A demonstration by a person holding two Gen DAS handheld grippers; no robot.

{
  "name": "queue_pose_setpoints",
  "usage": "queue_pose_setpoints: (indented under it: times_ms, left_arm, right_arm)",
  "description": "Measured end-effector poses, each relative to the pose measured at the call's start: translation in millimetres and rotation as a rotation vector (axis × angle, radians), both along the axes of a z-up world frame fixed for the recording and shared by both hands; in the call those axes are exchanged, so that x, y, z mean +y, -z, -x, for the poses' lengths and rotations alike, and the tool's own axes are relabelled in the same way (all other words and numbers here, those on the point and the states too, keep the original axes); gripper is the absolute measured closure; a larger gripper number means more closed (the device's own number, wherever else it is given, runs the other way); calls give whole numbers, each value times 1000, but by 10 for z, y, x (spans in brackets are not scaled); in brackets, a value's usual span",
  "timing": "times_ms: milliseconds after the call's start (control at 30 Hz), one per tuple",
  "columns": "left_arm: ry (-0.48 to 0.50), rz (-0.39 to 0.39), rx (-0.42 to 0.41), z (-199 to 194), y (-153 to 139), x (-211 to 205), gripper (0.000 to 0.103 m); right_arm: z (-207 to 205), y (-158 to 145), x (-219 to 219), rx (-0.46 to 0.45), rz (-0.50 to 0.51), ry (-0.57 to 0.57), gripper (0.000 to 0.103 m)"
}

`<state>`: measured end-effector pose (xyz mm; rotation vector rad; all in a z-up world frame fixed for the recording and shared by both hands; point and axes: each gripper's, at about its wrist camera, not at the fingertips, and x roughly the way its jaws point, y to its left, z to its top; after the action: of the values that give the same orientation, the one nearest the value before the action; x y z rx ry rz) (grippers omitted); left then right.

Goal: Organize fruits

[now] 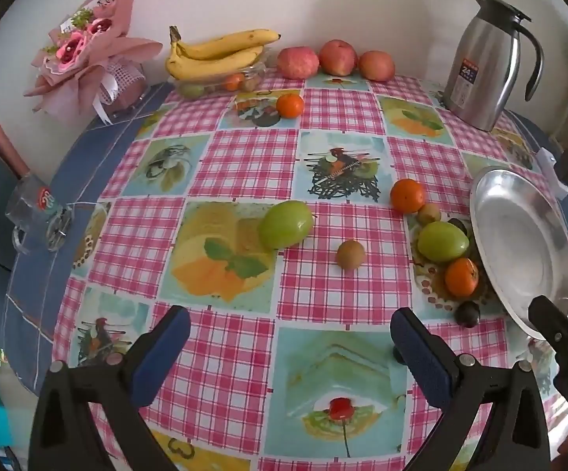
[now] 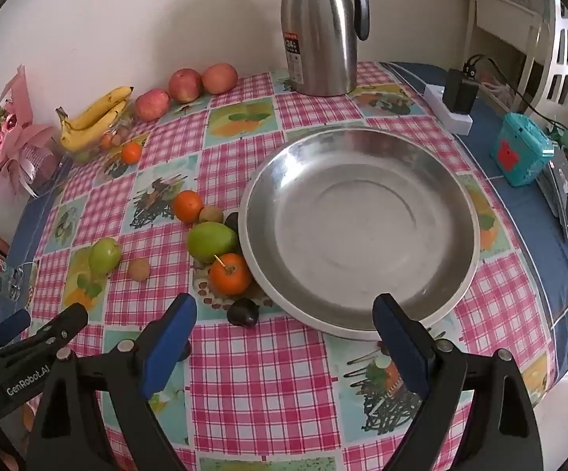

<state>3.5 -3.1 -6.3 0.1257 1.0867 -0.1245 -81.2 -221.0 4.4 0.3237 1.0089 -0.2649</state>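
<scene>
An empty steel dish (image 2: pixel 358 231) lies on the checked tablecloth, its rim (image 1: pixel 519 243) at the right of the left wrist view. Left of it lie loose fruits: a green fruit (image 2: pixel 211 239), an orange (image 2: pixel 229 273), a dark plum (image 2: pixel 243 312), another orange (image 2: pixel 187 206) and a small brown fruit (image 2: pixel 139 269). A second green fruit (image 1: pixel 285 224) and the brown one (image 1: pixel 350 254) lie ahead of my left gripper (image 1: pixel 288 343), which is open and empty above the cloth. My right gripper (image 2: pixel 284 329) is open and empty at the dish's near rim.
Bananas (image 1: pixel 217 53) on a clear tray, three apples (image 1: pixel 335 59) and an orange (image 1: pixel 290 105) sit by the back wall. A steel jug (image 2: pixel 321 27) stands behind the dish. A pink bouquet (image 1: pixel 87 47) is at the back left; a teal box (image 2: pixel 519 155) and power strip (image 2: pixel 447 112) lie right.
</scene>
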Motion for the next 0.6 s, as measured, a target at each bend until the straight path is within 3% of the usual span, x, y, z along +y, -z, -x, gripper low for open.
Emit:
queue_pose_setpoints:
  times_ms: [600]
  left_arm:
    - [-4,22,30,-17,2,-4,0]
  right_arm:
    - [-56,0,96,-5,28,-51,11]
